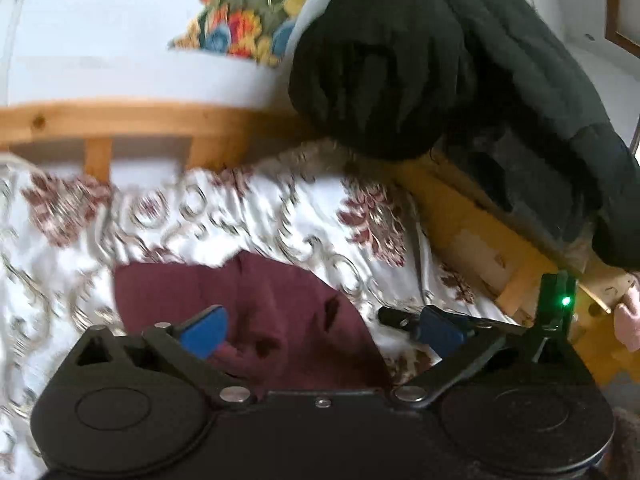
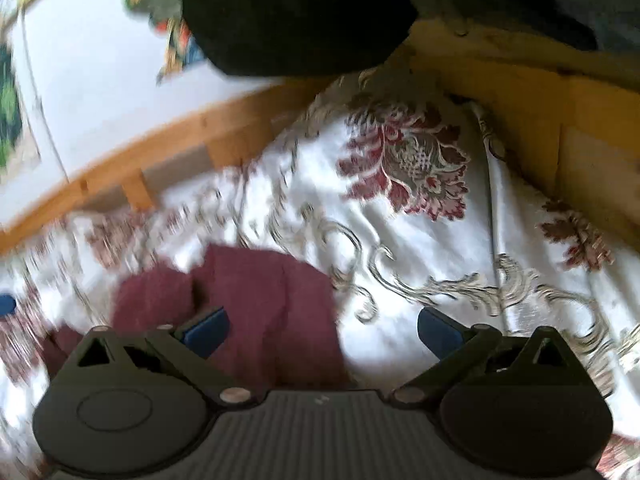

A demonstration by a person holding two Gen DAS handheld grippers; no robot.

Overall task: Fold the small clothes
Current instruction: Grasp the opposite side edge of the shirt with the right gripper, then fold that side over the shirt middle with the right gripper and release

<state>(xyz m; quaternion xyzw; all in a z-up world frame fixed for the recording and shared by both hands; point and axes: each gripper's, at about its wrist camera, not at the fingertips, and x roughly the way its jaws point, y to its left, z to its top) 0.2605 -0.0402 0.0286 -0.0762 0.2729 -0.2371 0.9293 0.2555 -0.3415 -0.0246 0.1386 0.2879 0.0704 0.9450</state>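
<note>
White bedspread (image 1: 248, 208) w/ dark red flowers and grey swirls covers most of both views; it looks shiny and wrinkled. Lots of blur, esp. on the left side of both pics.

Landmark = the red cloth (image 1: 280, 320), a small dark red piece of clothing lying flat on the bedspread. In the right wrist view the same cloth (image 2: 256, 304) shows low and left of middle.

Behind the cloth runs a wood rail (image 1: 120, 120), light brown, w/ short posts under it. Past the rail is a white wall, and a bright pillow (image 1: 244, 12) w/ orange, blue and yellow shapes sits up there. A big black coat (image 1: 420, 72) hangs over the rail's corner, up and right of the cloth.

Left gripper (image 1: 324, 328) is spread wide over the cloth; nothing is pinched. Its left blue pad (image 1: 204, 330) sits over the cloth, not squeezing; the right pad is past the cloth's right edge, over the bedspread.

Right gripper (image 2: 324, 332) is spread wide too, empty. Its left pad is over the cloth's right part; its right pad is over bare bedspread, right of the cloth.

Far right of the cloth, in the left wrist view, a green light (image 1: 566, 301) glows on a black part, and a bit of a hand (image 1: 628, 316) shows at the edge.
</note>
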